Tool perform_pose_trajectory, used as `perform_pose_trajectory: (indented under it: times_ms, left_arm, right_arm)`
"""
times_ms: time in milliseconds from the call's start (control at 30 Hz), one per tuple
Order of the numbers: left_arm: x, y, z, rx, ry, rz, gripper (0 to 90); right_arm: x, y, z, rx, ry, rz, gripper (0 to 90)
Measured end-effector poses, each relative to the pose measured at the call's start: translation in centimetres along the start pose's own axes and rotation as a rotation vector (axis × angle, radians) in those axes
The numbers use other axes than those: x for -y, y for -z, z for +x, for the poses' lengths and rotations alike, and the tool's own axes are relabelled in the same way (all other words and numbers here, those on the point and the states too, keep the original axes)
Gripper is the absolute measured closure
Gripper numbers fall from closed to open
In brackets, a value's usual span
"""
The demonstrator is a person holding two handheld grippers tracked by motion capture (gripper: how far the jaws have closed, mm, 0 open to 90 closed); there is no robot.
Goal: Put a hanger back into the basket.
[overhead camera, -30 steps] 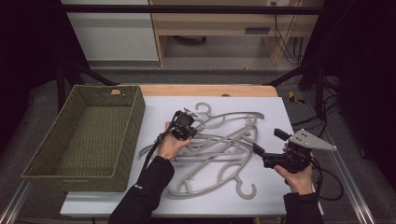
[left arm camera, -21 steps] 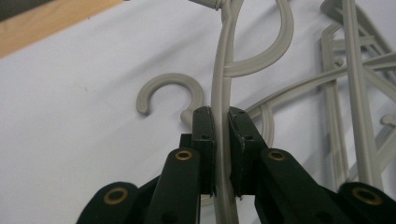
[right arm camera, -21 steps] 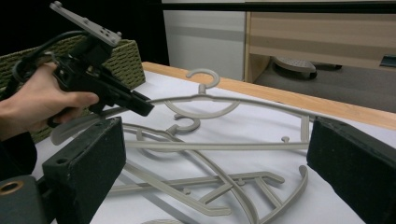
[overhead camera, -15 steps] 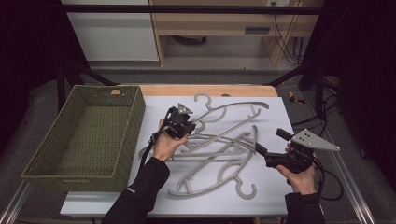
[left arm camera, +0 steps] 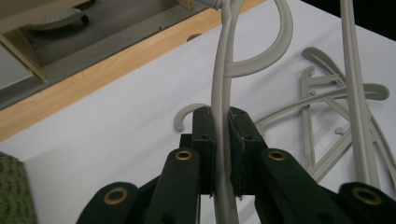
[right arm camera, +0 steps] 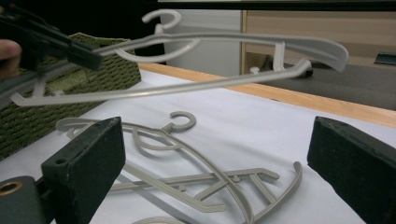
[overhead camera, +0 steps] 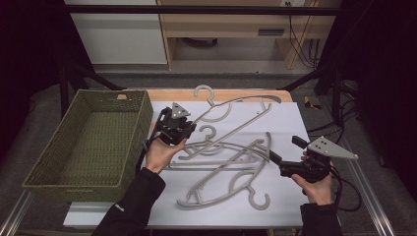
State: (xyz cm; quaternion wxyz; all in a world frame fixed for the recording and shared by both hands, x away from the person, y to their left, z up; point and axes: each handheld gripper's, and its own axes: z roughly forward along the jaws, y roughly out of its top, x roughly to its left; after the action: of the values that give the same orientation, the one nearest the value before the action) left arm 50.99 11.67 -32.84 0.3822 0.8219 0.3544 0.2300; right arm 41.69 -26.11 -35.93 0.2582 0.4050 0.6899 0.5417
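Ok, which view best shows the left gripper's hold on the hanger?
The left gripper view: the left gripper is shut on the hanger bar. The high view shows the hanger whole but hides the contact; the right gripper view shows it lifted off the table.

You get even overhead light on the white table [overhead camera: 305, 123], bright at the centre of the high view, while the room falls to black at 9 and 3 o'clock. The hangers throw only soft, faint shadows, with no glare. In both gripper views your near jaws at 6 o'clock are slightly soft; the right one's background at 12 is blurred.
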Motion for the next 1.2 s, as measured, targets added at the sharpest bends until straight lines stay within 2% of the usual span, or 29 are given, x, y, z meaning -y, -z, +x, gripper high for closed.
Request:
perform_pose_trajectory:
  times_ms: [300,400,433,467,633,833,867,933,967,1000,1200]
  left_arm:
    - [0.1,3.7,0.7,-0.001,-0.035,-0.022,82.1]
    - [0.2,4.5,1.1,-0.008,-0.024,-0.041,82.1]
    - [0.3,5.2,1.6,-0.010,-0.026,-0.042,82.1]
    - [0.3,5.2,1.6,-0.010,-0.026,-0.042,82.1]
    - [0.3,7.4,3.5,-0.048,-0.008,-0.066,82.1]
    - [0.4,9.1,5.5,-0.098,-0.006,-0.077,82.1]
    - [0.4,9.1,5.5,-0.098,-0.006,-0.077,82.1]
    - [0.6,9.9,6.4,-0.110,-0.021,-0.067,82.1]
    - [0.7,10.1,6.6,-0.111,-0.007,-0.079,82.1]
    - [0.9,10.3,6.9,-0.120,-0.023,-0.063,82.1]
    - [1.9,11.1,8.3,-0.148,-0.023,-0.047,82.1]
  right_arm:
    - [0.1,-0.1,0.0,0.006,0.006,0.012,4.0]
    - [0.1,-0.1,0.0,0.007,0.004,0.008,3.9]
    - [0.1,0.0,0.0,0.008,0.004,0.006,3.7]
    - [0.1,0.0,0.0,0.010,0.004,0.009,3.6]
    - [0.1,0.0,-0.1,0.013,0.007,0.010,3.6]
    - [0.2,-0.1,-0.1,0.011,0.003,0.013,3.6]
    - [0.2,-0.1,0.0,0.015,0.004,0.015,3.5]
    - [0.2,-0.2,0.0,0.013,0.006,0.013,3.5]
    - [0.2,-0.1,0.0,0.014,0.004,0.015,3.5]
    - [0.2,-0.1,0.0,0.014,0.003,0.014,3.3]
    - [0.2,-0.2,0.0,0.013,0.007,0.012,2.7]
